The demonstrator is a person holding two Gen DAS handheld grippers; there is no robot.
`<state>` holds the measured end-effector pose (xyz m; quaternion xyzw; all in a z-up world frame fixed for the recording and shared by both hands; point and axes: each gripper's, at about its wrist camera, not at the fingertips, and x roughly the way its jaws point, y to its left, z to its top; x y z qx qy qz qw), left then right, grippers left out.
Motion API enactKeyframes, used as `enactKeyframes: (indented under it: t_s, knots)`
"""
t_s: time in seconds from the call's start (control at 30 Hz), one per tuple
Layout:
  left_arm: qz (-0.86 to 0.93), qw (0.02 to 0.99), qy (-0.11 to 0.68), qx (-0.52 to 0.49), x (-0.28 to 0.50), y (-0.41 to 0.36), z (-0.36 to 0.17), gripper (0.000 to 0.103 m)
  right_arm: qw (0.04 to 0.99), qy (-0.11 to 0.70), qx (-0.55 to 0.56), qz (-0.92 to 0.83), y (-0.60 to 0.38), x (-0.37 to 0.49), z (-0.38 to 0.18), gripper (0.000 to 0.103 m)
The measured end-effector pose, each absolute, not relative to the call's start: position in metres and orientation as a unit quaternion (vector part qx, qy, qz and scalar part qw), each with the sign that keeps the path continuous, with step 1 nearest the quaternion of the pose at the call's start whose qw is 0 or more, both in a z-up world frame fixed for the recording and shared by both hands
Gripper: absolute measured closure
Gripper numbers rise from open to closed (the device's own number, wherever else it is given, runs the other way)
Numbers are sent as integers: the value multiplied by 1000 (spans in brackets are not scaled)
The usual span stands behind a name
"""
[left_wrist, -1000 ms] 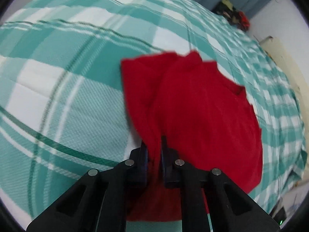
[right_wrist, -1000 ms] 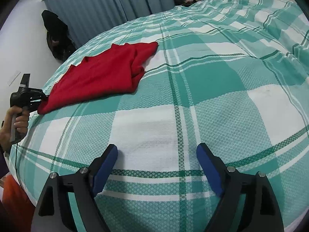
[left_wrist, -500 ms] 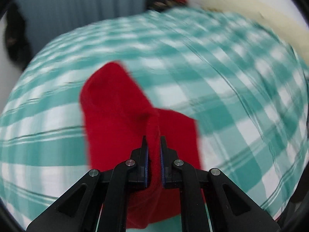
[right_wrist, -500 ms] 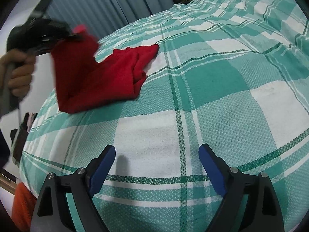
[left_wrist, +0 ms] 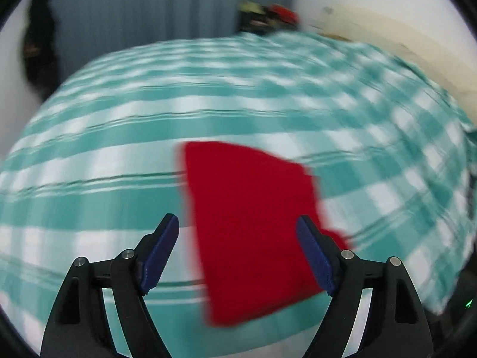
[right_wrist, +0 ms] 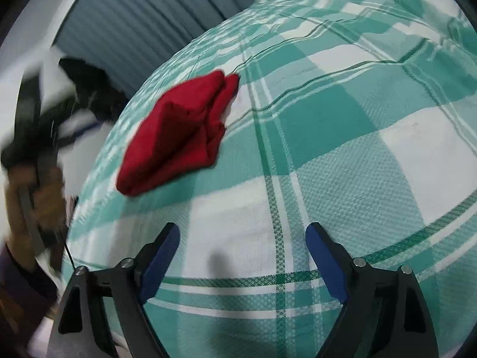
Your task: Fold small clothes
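The left hand-held gripper [left_wrist: 238, 223] had its two blue-padded fingers [left_wrist: 161, 253] spread wide apart, with nothing between them touching the pads. Just ahead of it, and slightly toward its right finger, the red garment [left_wrist: 253, 223] lay folded on the bed [left_wrist: 89, 208], seen from that wrist as a blurred, roughly rectangular red patch on the green-and-white checked cover. The whole left-wrist view was smeared by motion, so finer creases in the cloth could not be made out. The right hand-held gripper [right_wrist: 242, 237] was likewise parted, its blue pads [right_wrist: 325, 259] wide and empty above a white square of the bed cover [right_wrist: 357, 149]. From this gripper the red garment [right_wrist: 179, 131] lay well ahead and to the left, a compact folded bundle with layered edges showing at its far end, resting near the left edge of the bed. Farther left still, off the mattress, a blurred hand [right_wrist: 35, 197] held the dark body of the other tool. Beyond the bed hung a grey-blue curtain [right_wrist: 143, 21], and a dark heap of clothing [left_wrist: 265, 18] sat at the far end of the bed.
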<state>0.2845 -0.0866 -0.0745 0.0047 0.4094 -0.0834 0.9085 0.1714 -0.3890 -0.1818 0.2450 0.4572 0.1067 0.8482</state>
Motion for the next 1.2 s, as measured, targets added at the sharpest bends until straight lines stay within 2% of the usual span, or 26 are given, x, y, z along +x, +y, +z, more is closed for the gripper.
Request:
enactKeyframes:
  t_s: [0.03,0.13,0.2,0.33,0.37,0.4,0.43,0.5,0.57,0.63,0.67,0.8,0.9,1.0,1.1,1.2]
  knots:
    - [-69,910,409,6,284,-78,-79,23,852,443,256,115,-388,175,-171,24]
    - [-56,898,435,25,280,-70,-110,32,852,420,271,158,-371,198,-147,32]
    - [-61,895,439,59,276,-85,-130,32,858,403,265,177,-351,225,-128,45]
    - [-78,884,447,112,266,-113,-157,32,889,371,186,195,-312,274,-104,52]
    - [-80,883,449,113,263,-113,-157,33,883,389,178,194,-308,288,-113,66]
    - [-83,880,454,113,260,-114,-160,34,871,417,176,192,-306,300,-128,92]
    - [-85,879,456,112,258,-113,-159,34,850,461,170,189,-305,312,-150,99]
    - [-99,876,464,90,255,-103,-155,34,807,542,159,171,-313,316,-204,100]
    - [-102,879,462,62,251,-91,-143,34,809,523,194,186,-326,307,-212,102]
    - [-100,888,446,42,250,-85,-130,34,815,512,195,189,-332,303,-203,100]
    - [-102,894,436,32,251,-84,-121,34,817,510,186,194,-332,302,-196,96]
    - [-100,911,400,31,262,-97,-105,33,843,474,159,198,-339,305,-153,95]
    - [-94,905,414,36,279,-112,-124,33,863,427,156,220,-333,326,-114,95]
    - [-103,893,434,55,281,-131,-151,32,871,406,146,233,-321,365,-101,95]
    - [-91,891,434,103,274,-146,-170,27,862,424,159,227,-321,407,-120,95]
    - [-98,889,434,111,268,-148,-171,24,829,504,171,170,-327,445,-184,97]
